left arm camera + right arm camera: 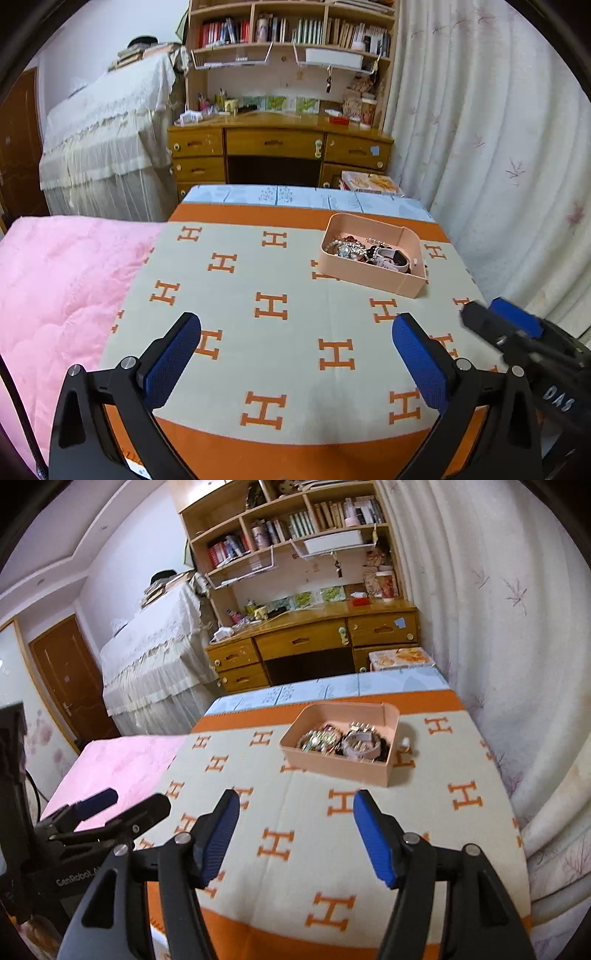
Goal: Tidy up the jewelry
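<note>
A pink open box (388, 280) (343, 766) stands on the far right of the H-patterned blanket. It holds a heap of jewelry (351, 249) (325, 738) and a pale pink watch (393, 258) (360, 747). A small white item (405, 743) lies just right of the box. My left gripper (295, 328) is open and empty, above the blanket well short of the box. My right gripper (293, 805) is open and empty, closer to the box's near wall. The right gripper shows in the left wrist view (495, 314); the left one shows in the right wrist view (125, 801).
The cream and orange blanket (280, 266) (295, 849) covers the bed, with a pink quilt (55, 288) (125, 764) on the left. A wooden desk with shelves (280, 144) (314, 642) stands beyond the bed's foot. A curtain (498, 147) (517, 646) hangs along the right.
</note>
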A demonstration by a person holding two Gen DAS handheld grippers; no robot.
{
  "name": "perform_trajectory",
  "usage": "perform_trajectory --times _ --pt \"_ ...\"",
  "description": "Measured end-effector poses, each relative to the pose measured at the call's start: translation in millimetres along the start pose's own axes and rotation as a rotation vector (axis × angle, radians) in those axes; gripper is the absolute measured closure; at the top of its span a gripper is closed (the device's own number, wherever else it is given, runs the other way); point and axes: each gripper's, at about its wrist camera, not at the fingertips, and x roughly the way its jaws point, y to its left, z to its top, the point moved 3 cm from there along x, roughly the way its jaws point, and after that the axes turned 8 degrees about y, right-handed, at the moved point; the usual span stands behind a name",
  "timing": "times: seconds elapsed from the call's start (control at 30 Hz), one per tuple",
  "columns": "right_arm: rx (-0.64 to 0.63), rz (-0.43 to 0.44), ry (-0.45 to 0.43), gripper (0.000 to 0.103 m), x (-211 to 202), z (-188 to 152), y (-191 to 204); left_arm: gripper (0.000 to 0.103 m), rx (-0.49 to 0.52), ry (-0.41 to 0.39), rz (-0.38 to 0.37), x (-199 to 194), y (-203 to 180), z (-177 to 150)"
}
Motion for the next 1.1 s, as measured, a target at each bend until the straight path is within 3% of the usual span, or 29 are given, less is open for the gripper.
perform_trajectory --times 0.17,0.4,1.1 --pt "-0.003 -0.028 -0.007 0.038 -10 -9 5 0.001 0.031 -0.047 0.076 -19 -4 -5" --pt "-0.015 -0.087 -0.061 0.038 -29 -18 14 0.001 0.024 -0.06 0.064 -30 -4 -9" --pt "0.003 -0.094 -0.056 0.038 -33 -26 16 0.001 0.003 -0.05 0.045 -37 -3 -22"
